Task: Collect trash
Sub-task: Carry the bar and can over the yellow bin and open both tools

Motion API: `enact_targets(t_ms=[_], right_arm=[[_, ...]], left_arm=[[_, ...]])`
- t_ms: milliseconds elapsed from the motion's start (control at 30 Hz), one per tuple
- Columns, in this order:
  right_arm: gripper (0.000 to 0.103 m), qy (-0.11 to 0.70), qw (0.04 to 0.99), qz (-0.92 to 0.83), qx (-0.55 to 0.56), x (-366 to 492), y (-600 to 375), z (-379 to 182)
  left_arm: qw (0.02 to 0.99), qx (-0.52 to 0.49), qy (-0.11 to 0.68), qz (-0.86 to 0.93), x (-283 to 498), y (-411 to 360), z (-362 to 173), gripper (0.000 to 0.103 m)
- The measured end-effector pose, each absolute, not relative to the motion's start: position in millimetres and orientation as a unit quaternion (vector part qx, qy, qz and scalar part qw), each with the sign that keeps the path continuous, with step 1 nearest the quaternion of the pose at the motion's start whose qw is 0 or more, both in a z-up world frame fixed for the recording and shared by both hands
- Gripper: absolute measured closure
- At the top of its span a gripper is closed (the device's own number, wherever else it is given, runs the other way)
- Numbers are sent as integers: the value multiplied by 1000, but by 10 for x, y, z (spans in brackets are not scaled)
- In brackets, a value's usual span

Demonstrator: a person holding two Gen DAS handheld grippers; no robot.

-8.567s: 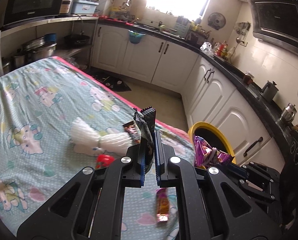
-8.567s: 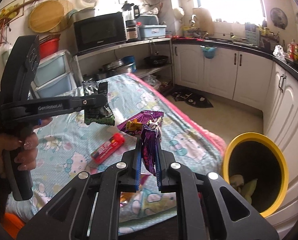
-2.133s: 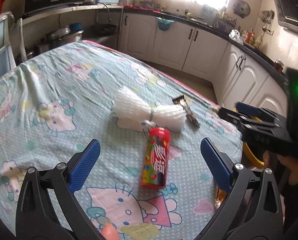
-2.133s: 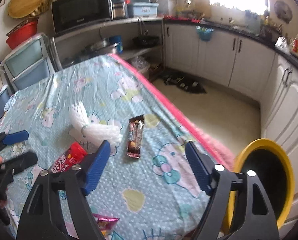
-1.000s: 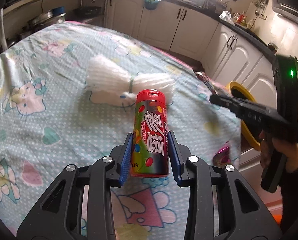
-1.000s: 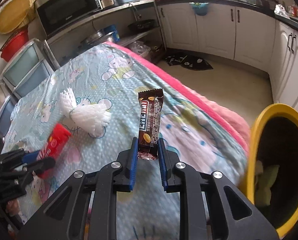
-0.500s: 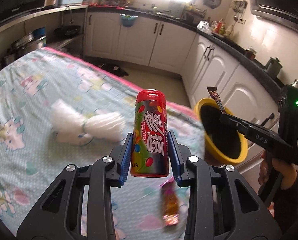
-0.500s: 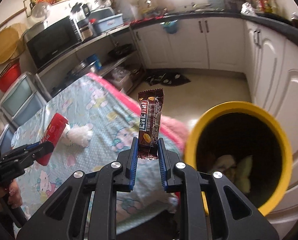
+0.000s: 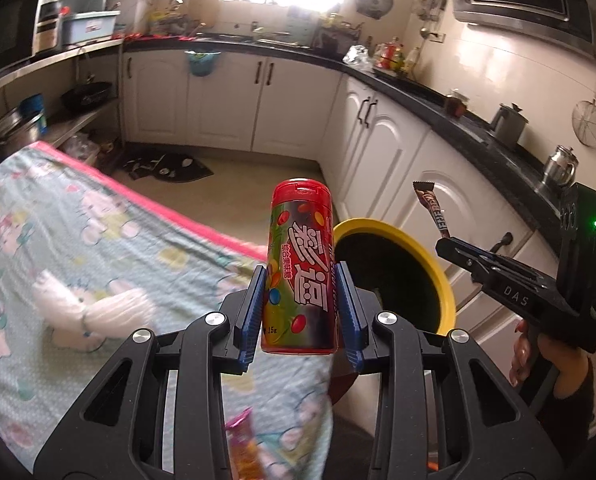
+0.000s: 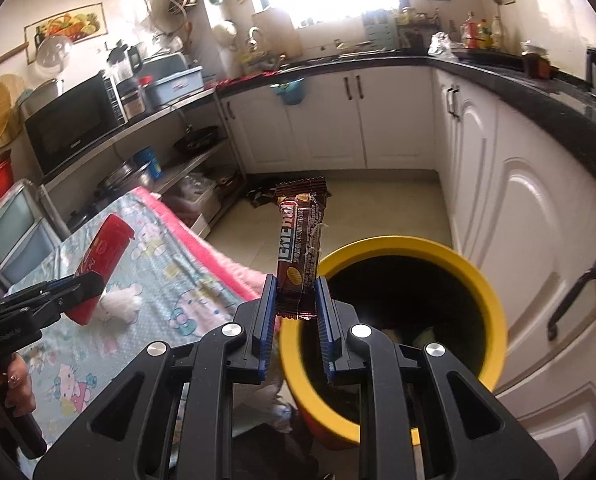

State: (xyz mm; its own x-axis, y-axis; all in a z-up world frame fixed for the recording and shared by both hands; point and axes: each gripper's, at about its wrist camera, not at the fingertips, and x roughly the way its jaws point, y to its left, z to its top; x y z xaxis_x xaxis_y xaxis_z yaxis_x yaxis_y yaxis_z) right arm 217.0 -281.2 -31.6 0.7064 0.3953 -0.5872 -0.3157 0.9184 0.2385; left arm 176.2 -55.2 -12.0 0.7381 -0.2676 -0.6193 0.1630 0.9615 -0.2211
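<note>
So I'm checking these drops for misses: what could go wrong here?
The left gripper holds the red candy tube over the table edge, short of the yellow bin; released now, it likely misses. The brown wrapper in the right gripper is near the rim and could flutter outside.

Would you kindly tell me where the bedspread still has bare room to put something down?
The bedspread is bare between its pink edge and the white bundle, and again nearer the camera below the bundle. It is crowded at the near corner, where a pink wrapper lies beside the yellow bin.
</note>
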Motion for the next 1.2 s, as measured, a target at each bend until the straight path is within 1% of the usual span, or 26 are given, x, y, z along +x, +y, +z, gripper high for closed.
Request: enact_targets(t_ms=[467,900,1200], right_arm=[[84,323,933,136,78,2169,-3246,-358],[84,365,921,102,85,2295,-3440,-715],[84,395,909,97,88,2390,-3449,-1004]], left_arm=[[922,-63,344,-165,2088,-1156,-83,76],[907,-49,373,-192,2483,-1729,-262,76],[899,-39,391,-193,2660,-1890,-426,75]])
